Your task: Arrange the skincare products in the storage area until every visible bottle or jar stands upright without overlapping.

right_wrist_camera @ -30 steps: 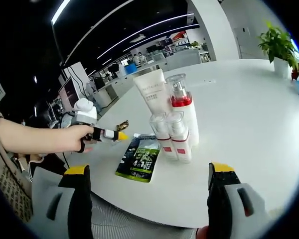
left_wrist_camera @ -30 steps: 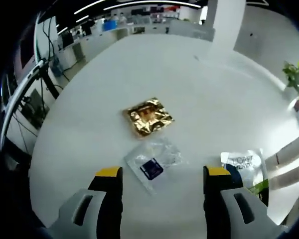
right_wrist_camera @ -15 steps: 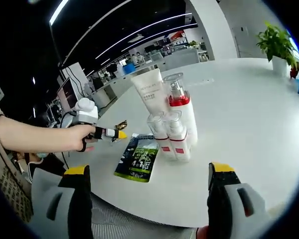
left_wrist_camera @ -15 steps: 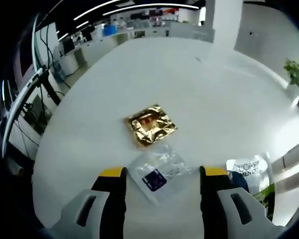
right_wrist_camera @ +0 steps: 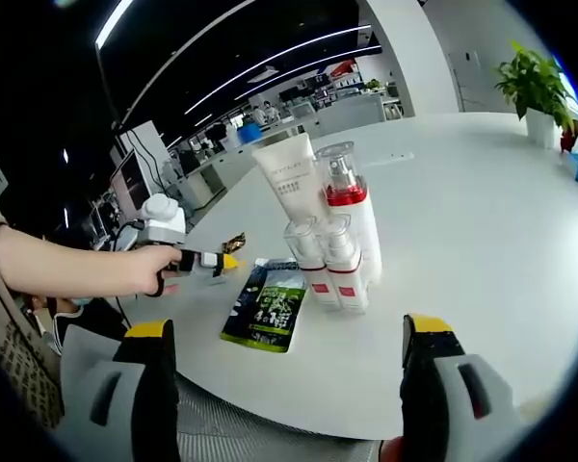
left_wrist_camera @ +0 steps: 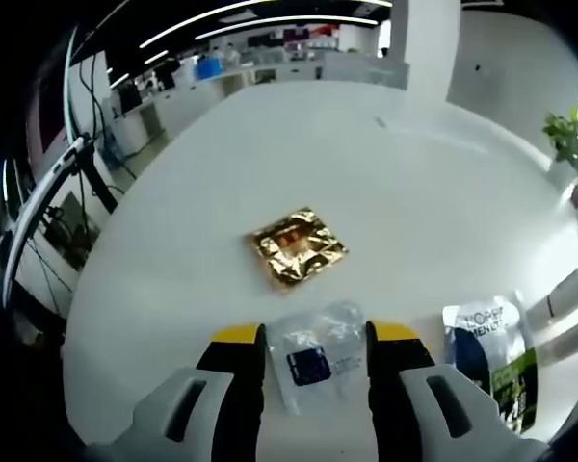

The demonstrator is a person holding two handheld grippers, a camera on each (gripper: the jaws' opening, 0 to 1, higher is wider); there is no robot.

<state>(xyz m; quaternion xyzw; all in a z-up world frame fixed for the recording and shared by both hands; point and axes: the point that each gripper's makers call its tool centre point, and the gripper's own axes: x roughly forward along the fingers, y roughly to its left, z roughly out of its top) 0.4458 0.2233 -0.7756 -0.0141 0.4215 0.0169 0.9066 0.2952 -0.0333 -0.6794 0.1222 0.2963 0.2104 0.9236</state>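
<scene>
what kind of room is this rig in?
Most likely an open-plan office or lab: a large white table, rows of desks with monitors behind it, long ceiling strip lights, and a potted plant.

Bare table point(right_wrist_camera: 482, 202) beside bottle cluster point(right_wrist_camera: 329, 236)

White lettering is showing on the green and black packet point(right_wrist_camera: 267, 306) near the counter's edge, but it is too blurred to read.
</scene>
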